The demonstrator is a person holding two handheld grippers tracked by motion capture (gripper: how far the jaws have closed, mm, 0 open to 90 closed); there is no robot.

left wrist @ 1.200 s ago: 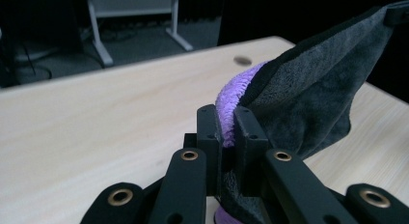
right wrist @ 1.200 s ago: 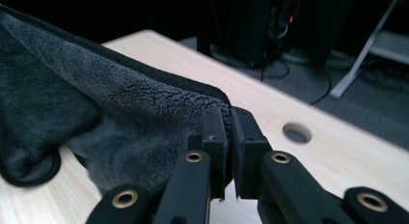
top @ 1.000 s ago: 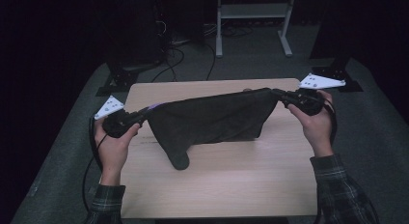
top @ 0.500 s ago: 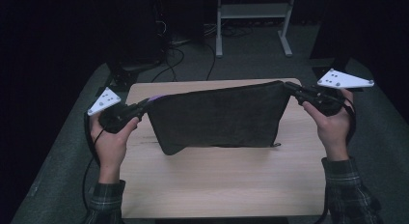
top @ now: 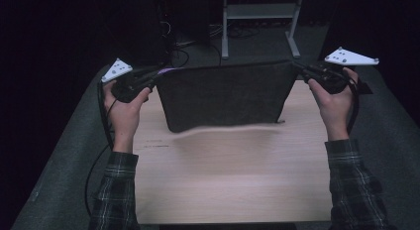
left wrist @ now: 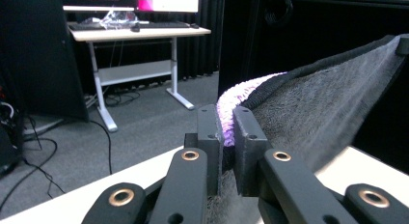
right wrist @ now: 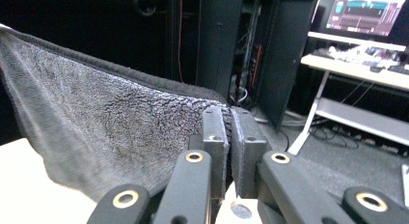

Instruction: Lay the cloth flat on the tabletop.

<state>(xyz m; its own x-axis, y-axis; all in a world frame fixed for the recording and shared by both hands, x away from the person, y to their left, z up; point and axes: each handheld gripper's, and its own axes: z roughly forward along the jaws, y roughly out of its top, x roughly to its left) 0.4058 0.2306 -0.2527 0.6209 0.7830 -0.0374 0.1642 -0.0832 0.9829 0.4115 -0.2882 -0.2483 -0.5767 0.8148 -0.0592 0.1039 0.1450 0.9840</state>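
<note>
A dark grey towel (top: 225, 96) hangs stretched flat between my two grippers above the wooden table (top: 233, 175). My left gripper (top: 157, 79) is shut on its upper left corner, where a purple edge shows (left wrist: 231, 101). My right gripper (top: 297, 69) is shut on the upper right corner (right wrist: 212, 105). The towel's lower edge blurs just above the tabletop. In the left gripper view the fleecy cloth (left wrist: 318, 108) runs away to the right; in the right gripper view the cloth (right wrist: 96, 127) runs away to the left.
Grey carpet (top: 64, 165) surrounds the table. A white desk frame (top: 257, 22) stands behind it, with cables (top: 188, 41) on the floor. A desk with monitors (left wrist: 135, 26) and dark cabinets (right wrist: 251, 55) stand farther off.
Both grippers have risen and moved apart, pulling the bunched towel taut and flat. Its hanging lower part has lifted off the table and still swings.
</note>
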